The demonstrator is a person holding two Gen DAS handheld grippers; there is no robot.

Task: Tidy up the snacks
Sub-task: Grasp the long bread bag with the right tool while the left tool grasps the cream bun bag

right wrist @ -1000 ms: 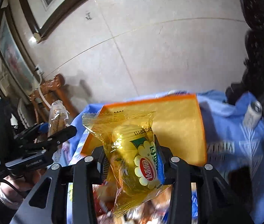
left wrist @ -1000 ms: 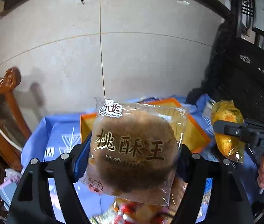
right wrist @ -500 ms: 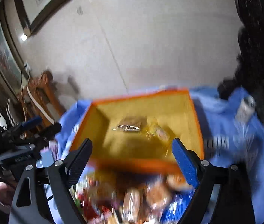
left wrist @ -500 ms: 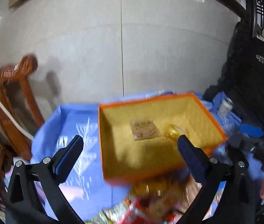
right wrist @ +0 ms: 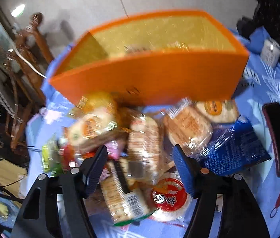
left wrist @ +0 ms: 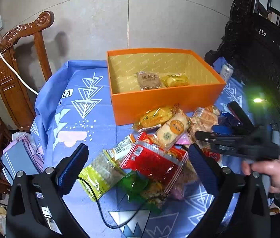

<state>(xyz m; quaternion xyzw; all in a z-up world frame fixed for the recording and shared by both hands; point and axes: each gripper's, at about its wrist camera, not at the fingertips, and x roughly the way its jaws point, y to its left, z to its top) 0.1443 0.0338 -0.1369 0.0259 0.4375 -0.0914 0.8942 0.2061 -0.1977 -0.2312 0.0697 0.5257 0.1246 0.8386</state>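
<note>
Two crinkly wrapped pastries (left wrist: 160, 79) in orange cardboard box (left wrist: 167, 103), both grippers' ribbed fingers (left wrist: 73, 167) spread, empty.

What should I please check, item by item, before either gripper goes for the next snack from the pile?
1. Left gripper open and empty: ok.
2. Right gripper open and empty: ok.
3. Open orange cardboard box has spare floor beside the brown wrapped round pastry and yellow wrapped cake: ok.
4. Clear-wrapped oblong cracker pack lies between the right fingers: ok.
5. Pack free of overlapping neighbours: not ok.
6. Right view sharp enough for aiming: not ok, blurred.
</note>
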